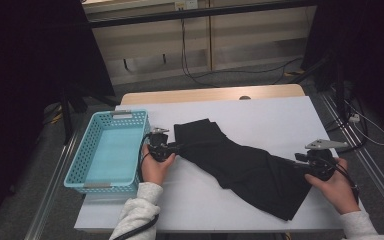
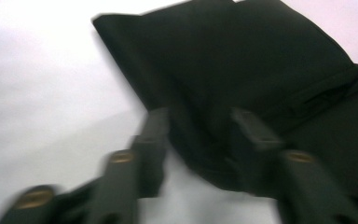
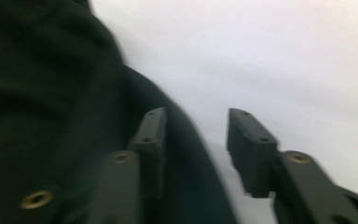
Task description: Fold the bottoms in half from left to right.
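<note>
A black garment (image 1: pixel 240 165) lies spread slantwise across the white table cover (image 1: pixel 260 112), from the centre left toward the near right. My left gripper (image 1: pixel 176 148) sits at the garment's left end beside the basket. In the left gripper view the garment's (image 2: pixel 223 56) folded edge lies between the parted jaws of the left gripper (image 2: pixel 199 116), and the pads do not press on it. My right gripper (image 1: pixel 300 162) is at the garment's right end. In the right gripper view the right gripper's (image 3: pixel 196 116) jaws stand apart, with the cloth (image 3: pixel 42 93) reaching just past the left jaw.
A light blue plastic basket (image 1: pixel 82 150) stands at the table's left edge, close to my left hand. The table's far wooden edge (image 1: pixel 210 94) lies behind the white cover. Cables and dark stands are on the floor beyond and to the right.
</note>
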A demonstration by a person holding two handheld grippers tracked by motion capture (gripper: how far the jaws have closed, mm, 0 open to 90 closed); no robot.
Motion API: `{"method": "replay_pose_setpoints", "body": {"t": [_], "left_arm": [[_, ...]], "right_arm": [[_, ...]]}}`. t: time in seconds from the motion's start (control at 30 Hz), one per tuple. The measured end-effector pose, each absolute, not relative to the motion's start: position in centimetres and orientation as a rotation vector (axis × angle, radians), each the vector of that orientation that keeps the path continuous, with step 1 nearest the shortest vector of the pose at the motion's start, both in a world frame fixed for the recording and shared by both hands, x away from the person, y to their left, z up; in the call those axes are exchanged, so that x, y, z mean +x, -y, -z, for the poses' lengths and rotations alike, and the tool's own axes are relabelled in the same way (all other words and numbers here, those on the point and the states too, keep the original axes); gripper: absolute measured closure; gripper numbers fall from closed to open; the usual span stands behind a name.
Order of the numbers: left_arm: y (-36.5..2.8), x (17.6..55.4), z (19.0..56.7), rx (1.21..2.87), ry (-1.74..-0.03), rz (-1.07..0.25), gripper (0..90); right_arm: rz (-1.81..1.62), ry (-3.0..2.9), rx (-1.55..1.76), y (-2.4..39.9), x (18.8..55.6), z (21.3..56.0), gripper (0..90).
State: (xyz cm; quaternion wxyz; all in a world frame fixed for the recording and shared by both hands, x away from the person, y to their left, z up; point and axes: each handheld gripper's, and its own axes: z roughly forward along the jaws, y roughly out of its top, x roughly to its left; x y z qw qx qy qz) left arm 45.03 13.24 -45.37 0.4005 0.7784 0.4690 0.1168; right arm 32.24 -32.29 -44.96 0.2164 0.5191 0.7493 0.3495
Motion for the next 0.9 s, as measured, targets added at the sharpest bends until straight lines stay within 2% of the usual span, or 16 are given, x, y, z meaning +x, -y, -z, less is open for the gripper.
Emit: {"method": "replay_pose_setpoints", "body": {"t": [0.03, 0.13, 0.27, 0.4, 0.5, 0.57, 0.63, 0.67, 0.8, 0.9], "left_arm": [[-13.2, 44.9, 45.3, 1.962, -1.189, -0.298, 48.2], [-13.2, 44.2, 45.1, 1.966, -1.161, -0.327, 37.1], [-13.2, 43.8, 44.9, 1.976, -1.133, -0.349, 28.3], [-13.1, 43.6, 44.9, 1.979, -1.112, -0.363, 26.1], [-13.0, 43.5, 45.0, 1.983, -1.103, -0.382, 25.6], [-12.8, 43.4, 45.0, 1.982, -1.095, -0.375, 25.6], [-12.7, 43.4, 44.9, 1.975, -1.096, -0.386, 25.6], [-12.7, 43.5, 44.8, 1.974, -1.095, -0.381, 25.5], [-12.5, 43.6, 44.9, 1.979, -1.088, -0.382, 25.2], [-12.6, 43.7, 44.9, 1.975, -1.085, -0.376, 24.9]], "right_arm": [[-0.974, -2.088, 1.423, 31.8, 32.0, 44.8, 52.6], [-1.025, -2.107, 1.383, 30.2, 31.1, 44.3, 51.3], [-1.023, -2.163, 1.332, 28.1, 29.6, 44.3, 54.6], [-0.906, -2.282, 1.289, 26.3, 28.3, 45.6, 56.8], [-0.875, -2.230, 1.304, 26.5, 27.6, 45.6, 62.9], [-0.866, -2.172, 1.326, 27.2, 27.4, 45.6, 71.0], [-0.867, -2.173, 1.343, 27.9, 27.2, 45.6, 86.0], [-0.879, -2.169, 1.352, 28.3, 27.2, 45.5, 89.5], [-0.925, -2.083, 1.421, 30.8, 27.3, 44.3, 89.1], [-0.904, -1.974, 1.462, 32.9, 27.4, 44.1, 85.1]]}}
